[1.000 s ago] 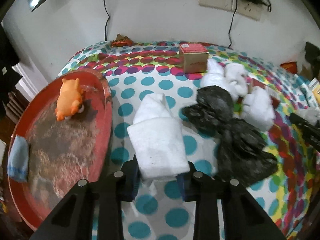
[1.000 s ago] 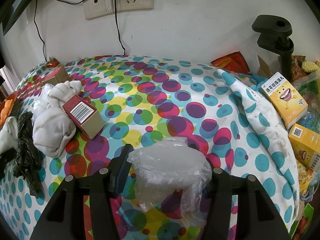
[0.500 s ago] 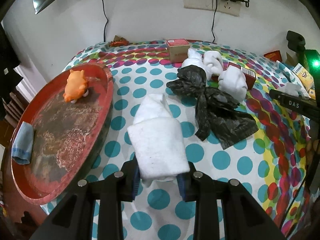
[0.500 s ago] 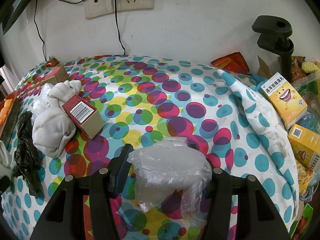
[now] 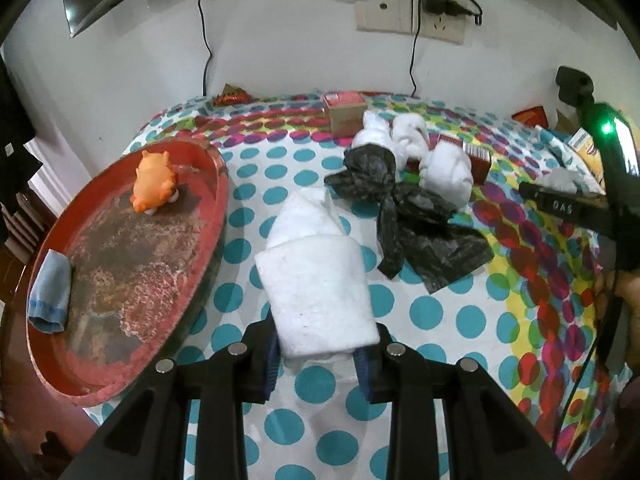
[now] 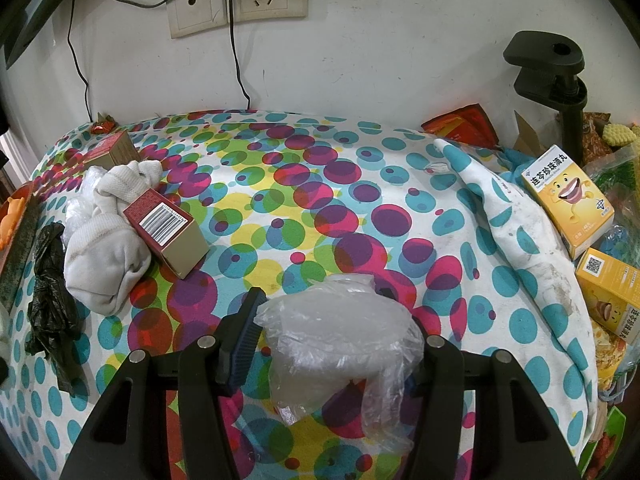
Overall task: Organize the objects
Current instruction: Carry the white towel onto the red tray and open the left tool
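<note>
My left gripper (image 5: 320,354) is shut on a folded white cloth (image 5: 316,280) and holds it above the spotted tablecloth (image 5: 460,320), just right of a round red tray (image 5: 221,188). An orange toy (image 5: 154,182) and a folded blue cloth (image 5: 50,292) lie in the tray. My right gripper (image 6: 332,344) is shut on a crumpled clear plastic bag (image 6: 340,336), which hides its right finger. The right gripper's black body (image 5: 560,206) also shows at the right edge of the left wrist view.
A black plastic bag (image 5: 404,216), white socks (image 6: 104,264) and a red barcode box (image 6: 164,232) lie mid-table. Another box (image 5: 345,112) stands at the back by the wall. Yellow boxes (image 6: 568,200) and a black clamp stand (image 6: 556,68) crowd the right side.
The left gripper has drawn back and risen a little with the white cloth, so more of the tray and table shows. The right gripper and its bag have not moved.
</note>
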`<state>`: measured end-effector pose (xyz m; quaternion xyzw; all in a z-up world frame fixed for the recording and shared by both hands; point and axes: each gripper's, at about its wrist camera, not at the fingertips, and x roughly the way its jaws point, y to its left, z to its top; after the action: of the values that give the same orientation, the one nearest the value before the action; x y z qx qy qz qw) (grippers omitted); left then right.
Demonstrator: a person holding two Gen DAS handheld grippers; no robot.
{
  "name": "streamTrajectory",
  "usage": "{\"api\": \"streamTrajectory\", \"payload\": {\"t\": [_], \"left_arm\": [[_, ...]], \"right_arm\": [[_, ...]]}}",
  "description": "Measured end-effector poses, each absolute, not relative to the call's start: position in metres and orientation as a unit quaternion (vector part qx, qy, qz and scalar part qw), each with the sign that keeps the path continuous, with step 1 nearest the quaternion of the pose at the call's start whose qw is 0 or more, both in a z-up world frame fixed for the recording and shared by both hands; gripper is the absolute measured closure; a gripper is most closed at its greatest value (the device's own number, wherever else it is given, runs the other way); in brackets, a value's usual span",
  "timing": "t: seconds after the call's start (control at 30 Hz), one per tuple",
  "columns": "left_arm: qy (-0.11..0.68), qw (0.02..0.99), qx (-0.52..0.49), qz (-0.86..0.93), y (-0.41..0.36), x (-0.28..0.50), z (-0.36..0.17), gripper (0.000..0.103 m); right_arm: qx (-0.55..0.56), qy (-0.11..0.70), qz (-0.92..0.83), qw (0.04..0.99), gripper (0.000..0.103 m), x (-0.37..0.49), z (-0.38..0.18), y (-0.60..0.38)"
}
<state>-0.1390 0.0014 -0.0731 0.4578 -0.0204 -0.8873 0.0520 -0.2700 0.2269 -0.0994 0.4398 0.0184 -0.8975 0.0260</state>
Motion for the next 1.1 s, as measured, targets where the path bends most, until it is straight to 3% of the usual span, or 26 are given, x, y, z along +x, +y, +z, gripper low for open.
{"api": "streamTrajectory", "payload": {"t": [0.57,1.1], "left_arm": [[0.033,0.102,0.419,-0.902,-0.058,-0.129,-0.033,0.073],[0.105,0.186,0.433,-0.876,-0.157,-0.113,-0.047,0.072]], "right_arm": [[0.440,0.019,-0.897,0.026,0.049,-0.270,-0.099,0.226],[0.440,0.019,-0.897,0.027,0.048,-0.270,-0.099,0.227]]}}
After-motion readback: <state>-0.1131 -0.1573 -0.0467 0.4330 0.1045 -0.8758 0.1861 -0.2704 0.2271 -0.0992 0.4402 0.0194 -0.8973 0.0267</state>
